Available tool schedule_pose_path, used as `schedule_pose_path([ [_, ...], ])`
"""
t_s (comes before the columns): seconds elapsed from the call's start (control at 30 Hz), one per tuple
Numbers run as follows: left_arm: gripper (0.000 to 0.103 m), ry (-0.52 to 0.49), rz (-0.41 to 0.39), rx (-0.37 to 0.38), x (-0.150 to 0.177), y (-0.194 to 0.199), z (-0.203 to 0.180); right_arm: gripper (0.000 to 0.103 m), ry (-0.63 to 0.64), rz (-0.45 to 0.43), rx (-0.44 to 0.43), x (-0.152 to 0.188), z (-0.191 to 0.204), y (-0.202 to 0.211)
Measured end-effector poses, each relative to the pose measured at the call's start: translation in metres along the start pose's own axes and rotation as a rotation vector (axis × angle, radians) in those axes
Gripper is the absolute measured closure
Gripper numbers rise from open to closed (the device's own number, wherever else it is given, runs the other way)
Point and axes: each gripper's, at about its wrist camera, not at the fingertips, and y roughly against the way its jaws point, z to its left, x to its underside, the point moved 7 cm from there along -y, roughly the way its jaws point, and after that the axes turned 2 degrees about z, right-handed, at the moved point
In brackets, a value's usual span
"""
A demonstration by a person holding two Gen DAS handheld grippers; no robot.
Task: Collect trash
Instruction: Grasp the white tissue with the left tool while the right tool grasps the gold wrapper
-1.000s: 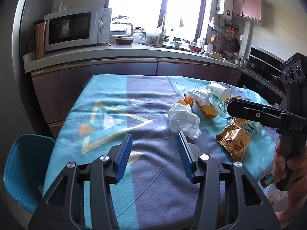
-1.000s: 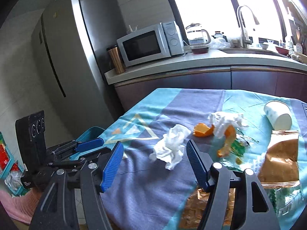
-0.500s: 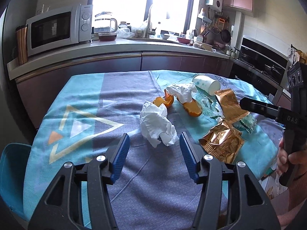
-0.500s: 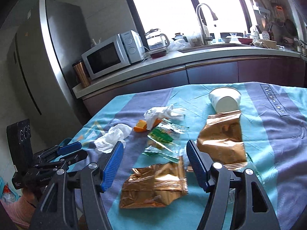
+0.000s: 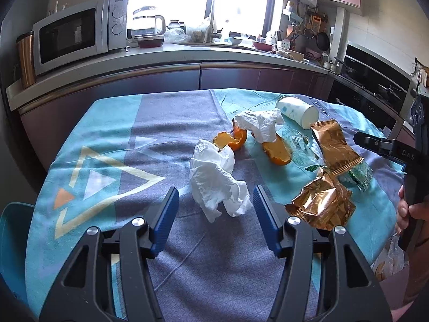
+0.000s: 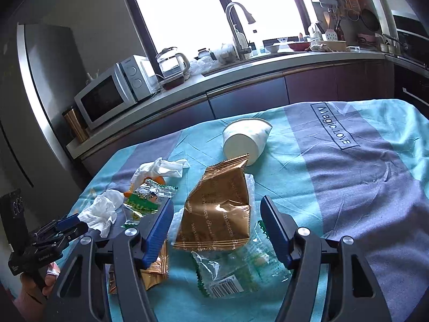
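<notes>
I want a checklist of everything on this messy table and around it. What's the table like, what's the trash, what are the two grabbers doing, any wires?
Surface: table under a teal and grey cloth, printed with triangles.
Job's things: crumpled tissue nearest the left gripper; second tissue draped over orange peels; two gold wrappers; clear green-printed wrappers; paper cup lying on its side.
Clutter: nothing seen beyond the trash.
Grippers: left gripper open, aimed at the near tissue; right gripper open, over the flat gold wrapper. Neither holds anything.
Cables: nothing seen.
Surroundings: kitchen counter with microwave, kettle, tap; fridge; blue chair.
</notes>
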Motion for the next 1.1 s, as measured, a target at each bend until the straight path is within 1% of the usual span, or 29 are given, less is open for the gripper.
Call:
schedule_pose_path([
  [0.13, 0.048, 0.017, 0.03, -0.007, -0.001, -0.01, 0.001, 0.038, -0.01, 0.025, 0.005, -0.001, -0.007, -0.013],
  [0.23, 0.051, 0.028, 0.05, -0.004, -0.002, -0.017, 0.003, 0.038, -0.022, 0.042, -0.004, -0.003, -0.01, -0.021],
  [0.27, 0.054, 0.03, 0.055, -0.007, -0.002, -0.019, 0.004, 0.039, -0.021, 0.044, -0.005, -0.004, -0.011, -0.023],
  [0.3, 0.06, 0.032, 0.062, -0.006, -0.002, -0.021, 0.004, 0.042, -0.02, 0.047, -0.005, -0.004, -0.011, -0.025],
  [0.33, 0.063, 0.035, 0.069, -0.004, -0.002, -0.023, 0.004, 0.047, -0.022, 0.054, -0.011, -0.005, -0.012, -0.027],
  [0.37, 0.07, 0.038, 0.078, -0.001, -0.001, -0.025, 0.004, 0.05, -0.026, 0.059, -0.015, -0.005, -0.012, -0.029],
  [0.4, 0.075, 0.04, 0.083, 0.0, -0.001, -0.027, 0.005, 0.056, -0.026, 0.065, -0.018, -0.005, -0.012, -0.03],
  [0.43, 0.077, 0.043, 0.087, 0.0, 0.0, -0.028, 0.005, 0.061, -0.025, 0.07, -0.017, -0.004, -0.013, -0.031],
  [0.5, 0.085, 0.049, 0.091, 0.005, 0.001, -0.029, 0.005, 0.065, -0.03, 0.076, -0.02, -0.004, -0.014, -0.033],
  [0.57, 0.088, 0.056, 0.092, 0.011, 0.0, -0.029, 0.006, 0.072, -0.032, 0.076, -0.023, -0.003, -0.014, -0.032],
  [0.6, 0.089, 0.056, 0.088, 0.014, 0.0, -0.028, 0.006, 0.08, -0.028, 0.077, -0.026, -0.003, -0.013, -0.032],
  [0.63, 0.09, 0.055, 0.084, 0.015, 0.0, -0.026, 0.006, 0.086, -0.025, 0.079, -0.029, -0.003, -0.013, -0.032],
  [0.73, 0.092, 0.056, 0.072, 0.017, 0.0, -0.021, 0.006, 0.096, -0.02, 0.074, -0.043, -0.003, -0.011, -0.03],
  [1.1, 0.093, 0.079, 0.026, 0.022, 0.001, 0.005, 0.016, 0.1, 0.008, 0.0, -0.089, -0.019, 0.008, -0.005],
])
